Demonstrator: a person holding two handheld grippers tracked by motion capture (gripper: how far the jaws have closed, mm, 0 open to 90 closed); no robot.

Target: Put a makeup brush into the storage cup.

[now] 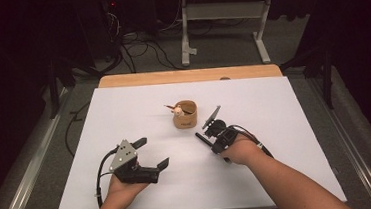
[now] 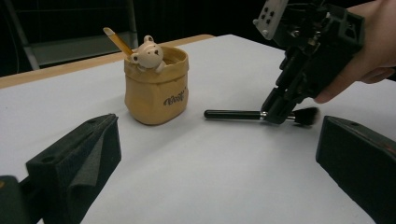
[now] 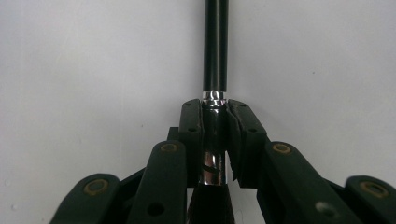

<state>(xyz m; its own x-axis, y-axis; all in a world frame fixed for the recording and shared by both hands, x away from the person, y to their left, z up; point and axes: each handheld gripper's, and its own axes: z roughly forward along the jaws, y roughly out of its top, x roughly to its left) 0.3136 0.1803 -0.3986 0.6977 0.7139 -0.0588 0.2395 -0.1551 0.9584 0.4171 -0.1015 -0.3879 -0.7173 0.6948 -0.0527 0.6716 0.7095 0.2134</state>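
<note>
A black makeup brush [image 2: 231, 114] lies flat on the white table sheet [image 1: 253, 99], its bristles pointing away from a tan pouch-shaped cup [image 2: 156, 93]. My right gripper [image 2: 275, 114] points down onto it, shut on the shiny metal ferrule; in the right gripper view both pads [image 3: 192, 126] press the ferrule and the black handle [image 3: 216, 46] runs up and away. A small bear figure [image 2: 148, 53] and a yellow stick [image 2: 116, 42] stand in the cup [image 1: 185, 114]. My left gripper [image 1: 152, 152] rests low at front left, open, with nothing between its fingers.
The white sheet covers a wooden table whose bare edge [image 1: 186, 76] shows at the back. Beyond it are a dark floor with cables [image 1: 139, 48] and a white table frame [image 1: 221, 16]. The cup stands just behind the brush.
</note>
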